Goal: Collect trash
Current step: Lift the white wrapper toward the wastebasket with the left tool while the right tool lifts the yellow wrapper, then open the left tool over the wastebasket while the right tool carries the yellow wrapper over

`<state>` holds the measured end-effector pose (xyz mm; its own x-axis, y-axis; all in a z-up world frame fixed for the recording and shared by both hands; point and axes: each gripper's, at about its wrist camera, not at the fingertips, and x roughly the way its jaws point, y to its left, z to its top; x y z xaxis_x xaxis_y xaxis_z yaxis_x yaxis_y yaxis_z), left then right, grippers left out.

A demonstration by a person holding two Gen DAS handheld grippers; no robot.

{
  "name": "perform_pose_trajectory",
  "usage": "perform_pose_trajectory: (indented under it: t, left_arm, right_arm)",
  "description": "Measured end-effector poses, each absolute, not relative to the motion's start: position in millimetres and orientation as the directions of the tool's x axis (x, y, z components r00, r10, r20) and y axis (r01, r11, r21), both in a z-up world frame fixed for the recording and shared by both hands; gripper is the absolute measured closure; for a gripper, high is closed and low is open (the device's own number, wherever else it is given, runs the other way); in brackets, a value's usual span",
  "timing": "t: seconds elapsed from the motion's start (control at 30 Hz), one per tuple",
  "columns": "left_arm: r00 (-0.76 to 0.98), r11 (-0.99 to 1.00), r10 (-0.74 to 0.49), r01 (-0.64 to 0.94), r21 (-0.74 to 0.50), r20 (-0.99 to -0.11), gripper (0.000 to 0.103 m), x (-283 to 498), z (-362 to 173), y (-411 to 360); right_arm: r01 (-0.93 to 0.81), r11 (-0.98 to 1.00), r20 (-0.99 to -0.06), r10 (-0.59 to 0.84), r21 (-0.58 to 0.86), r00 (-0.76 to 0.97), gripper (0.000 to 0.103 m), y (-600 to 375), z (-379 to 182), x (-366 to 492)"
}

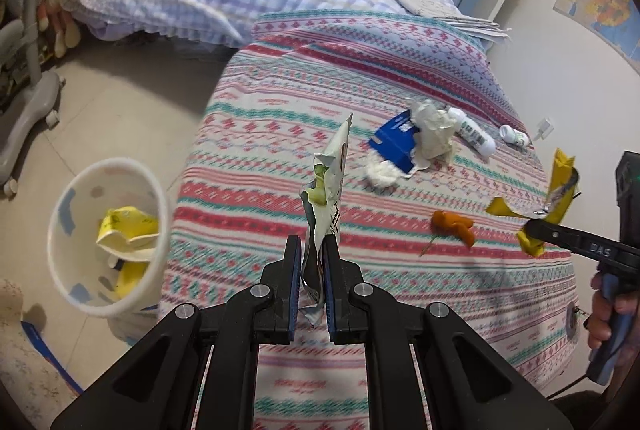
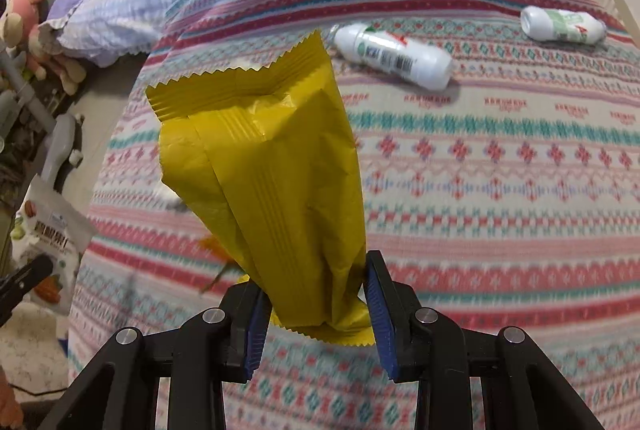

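Yellow foil filled our right view: the right gripper had its blue pads pressed on the lower end of a crinkled yellow wrapper, which stood up from the jaws above the patterned blanket. From the left wrist view we saw the same wrapper held off the bed at the right edge, with a hand on the tool's handle below it.

Our left gripper was clamped shut on a torn white-and-green snack packet, which rose upright between its fingers over the near edge of the bed.

On the floor to the left of the bed stood a white bin, tilted toward the lens by the fisheye, with yellow packaging already inside it.

Other litter lay on the blanket: an orange peel near the held yellow wrapper, a blue carton touching a wad of crumpled tissue, and two white bottles on their sides, one just beside the tissue and the other further toward the bed's far side.
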<state>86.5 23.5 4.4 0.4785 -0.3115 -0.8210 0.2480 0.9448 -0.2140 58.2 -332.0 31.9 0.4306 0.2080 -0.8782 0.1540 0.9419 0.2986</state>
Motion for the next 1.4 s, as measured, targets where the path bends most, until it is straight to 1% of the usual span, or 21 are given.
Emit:
perform_pose_trajectory:
  t: [0.17,0.43,0.73,0.9,1.03,1.23,1.27,1.3,1.33,1.37,1.4]
  left_arm:
    - [0.497,0.961,-0.266,0.206,-0.186,-0.826,0.092,78,-1,61]
    - [0.524,0.98,-0.197,0.113,-0.161,-0.828,0.092,76,-6,124]
    - [0.525,0.985,-0.148,0.005,-0.171,-0.838,0.092,81,-16,179]
    - [0.516,0.986,-0.124,-0.034,-0.165,-0.848,0.092,89,-26,195]
    - [0.501,0.981,-0.132,-0.058,-0.185,-0.855,0.092,99,-33,207]
    - [0.507,0.983,-0.13,-0.044,-0.176,-0.852,0.091,115,-37,210]
    - [0.494,0.985,-0.127,-0.036,-0.166,-0.86,0.088,118,-39,209]
    - [0.479,0.987,-0.119,-0.034,-0.154,-0.87,0.075,120,-41,209]
    - [0.461,0.99,-0.097,-0.043,-0.132,-0.882,0.064,121,-45,211]
    - [0.456,0.992,-0.081,-0.054,-0.118,-0.886,0.041,120,-47,212]
    - [0.455,0.992,-0.059,-0.072,-0.103,-0.888,0.026,118,-48,216]
  right_arm:
    - [0.109,0.939,-0.869,0.252,0.326,0.427,0.063,-306,38,51]
    - [0.02,0.944,-0.862,0.291,0.328,0.416,0.063,-257,39,60]
    - [-0.095,0.937,-0.862,0.347,0.336,0.371,0.063,-187,27,87]
    - [-0.152,0.924,-0.857,0.383,0.352,0.344,0.063,-141,21,99]
    - [-0.19,0.913,-0.854,0.406,0.361,0.327,0.063,-109,15,107]
    - [-0.216,0.907,-0.846,0.417,0.361,0.333,0.063,-79,7,118]
    - [-0.217,0.906,-0.845,0.419,0.364,0.333,0.063,-77,5,120]
    - [-0.216,0.904,-0.844,0.423,0.368,0.33,0.063,-74,3,121]
    - [-0.215,0.902,-0.843,0.428,0.375,0.327,0.063,-71,2,123]
    - [-0.215,0.899,-0.84,0.434,0.381,0.325,0.063,-69,2,124]
    - [-0.216,0.896,-0.837,0.44,0.387,0.325,0.063,-66,2,125]
